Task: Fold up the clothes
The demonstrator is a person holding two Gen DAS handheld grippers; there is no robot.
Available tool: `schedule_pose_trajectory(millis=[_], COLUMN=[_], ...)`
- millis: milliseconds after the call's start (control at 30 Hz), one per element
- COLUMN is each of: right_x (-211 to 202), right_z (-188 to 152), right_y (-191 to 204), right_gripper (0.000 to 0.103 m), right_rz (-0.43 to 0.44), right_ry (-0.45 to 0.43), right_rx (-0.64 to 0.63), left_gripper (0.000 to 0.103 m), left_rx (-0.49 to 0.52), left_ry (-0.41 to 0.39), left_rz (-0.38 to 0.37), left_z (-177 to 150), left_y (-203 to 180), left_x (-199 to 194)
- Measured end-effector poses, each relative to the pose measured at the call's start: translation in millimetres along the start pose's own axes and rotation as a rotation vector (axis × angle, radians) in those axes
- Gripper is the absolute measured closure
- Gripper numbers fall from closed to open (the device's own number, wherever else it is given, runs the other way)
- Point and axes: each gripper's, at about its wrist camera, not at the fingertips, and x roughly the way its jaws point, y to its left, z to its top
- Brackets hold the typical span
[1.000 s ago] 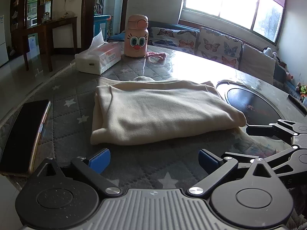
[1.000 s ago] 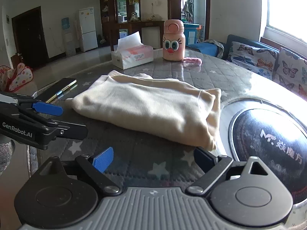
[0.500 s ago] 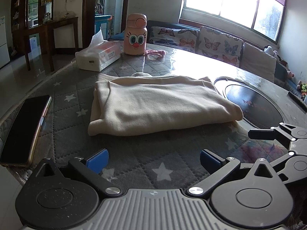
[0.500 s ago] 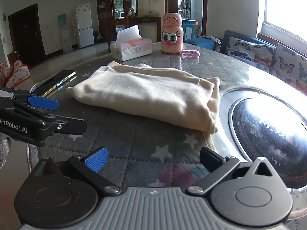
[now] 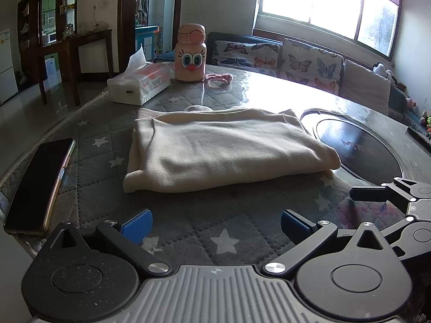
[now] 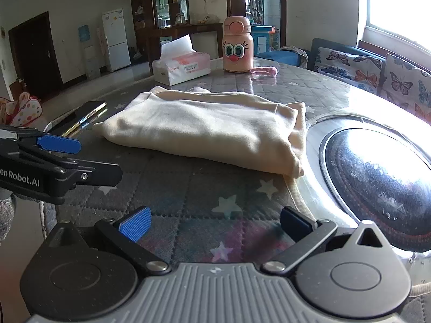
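The cream-coloured garment [image 5: 223,148] lay folded into a flat rectangle on the grey star-patterned quilted mat [image 5: 186,223], straight ahead of both grippers and apart from them — a strip of bare mat showed between its near edge and the fingertips in each wrist view. Both held tools pointed downward at a slant toward the table.

The left gripper [image 5: 215,222] stood released, its blue pads [image 5: 137,226] spread wide with only mat between them. The right gripper [image 6: 214,222] was likewise wide open and held nothing; a pale star on the mat showed in its gap. In the right wrist view the left gripper reached in from the left edge, level with the garment's near corner but not touching it; in the left wrist view the right gripper's black fingers entered from the right edge, just short of the garment's rounded fold.

Left of the left gripper, a dark smartphone [image 5: 37,185] lay flat near the table's edge. Beyond the garment stood a tissue box [image 5: 140,84] and a pink bottle with cartoon eyes [image 5: 190,53], a pink strap [image 5: 218,77] trailing beside it. To the right of the garment sat a dark round inset [image 6: 377,177] in the glossy tabletop — its near rim lay just beside the right gripper's right finger.
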Motion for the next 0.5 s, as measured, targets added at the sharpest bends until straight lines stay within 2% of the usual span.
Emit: schedule_pose_trajectory(millis=[500], right_x=[-0.9], right_z=[-1.4], right_y=[-1.3], right_gripper=[0.000], right_rz=[-0.009], right_ry=[-0.003], right_rx=[0.010], left_gripper=[0.000], left_rx=[0.019], left_ry=[0.003], left_rz=[0.016], left_z=[-1.1], left_y=[-6.1], left_x=[0.6])
